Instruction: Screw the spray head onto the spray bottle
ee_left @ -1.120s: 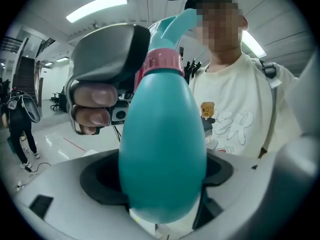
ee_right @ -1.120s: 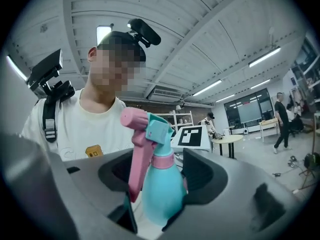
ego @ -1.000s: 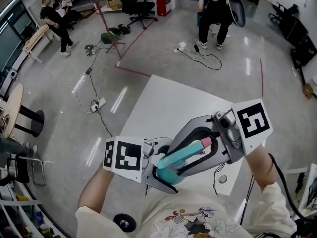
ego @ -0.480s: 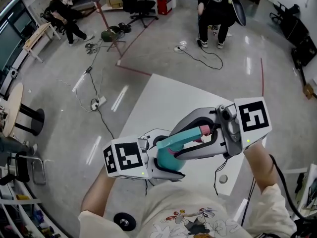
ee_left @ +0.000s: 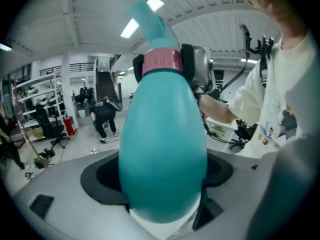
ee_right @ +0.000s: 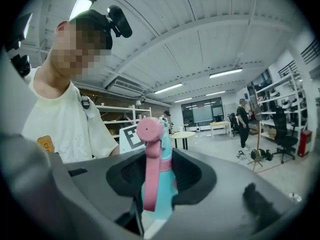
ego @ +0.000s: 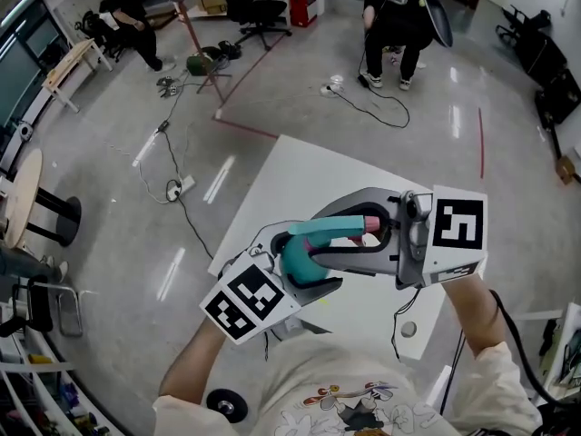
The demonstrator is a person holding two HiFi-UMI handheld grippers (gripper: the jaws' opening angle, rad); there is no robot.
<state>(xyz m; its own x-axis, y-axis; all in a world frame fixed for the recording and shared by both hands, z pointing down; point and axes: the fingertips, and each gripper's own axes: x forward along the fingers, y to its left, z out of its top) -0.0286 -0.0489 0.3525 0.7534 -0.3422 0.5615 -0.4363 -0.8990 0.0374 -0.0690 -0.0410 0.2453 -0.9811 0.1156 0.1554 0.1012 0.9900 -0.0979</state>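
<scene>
I hold a teal spray bottle [ego: 300,254] in the air over the white table [ego: 300,175], and it lies nearly level. My left gripper [ego: 304,275] is shut on its fat body [ee_left: 162,154]. The bottle's neck and pink collar [ee_left: 161,61] point away from that gripper toward the right gripper's grey jaws. The teal spray head with its pink trigger [ee_right: 149,159] and pink tip [ego: 370,220] sits between the jaws of my right gripper [ego: 361,236]. Those jaws have just been closing and now grip the head.
A black cable [ego: 397,321] and a small round part [ego: 408,329] lie on the table near its front right corner. Beyond the table are floor cables [ego: 172,189], office chairs and people [ego: 395,21] at a distance.
The left gripper has swung and rolled, so its marker cube now sits lower and under the bottle. The bottle has tipped from slanted toward level. Both grippers have shifted slightly up the picture.
</scene>
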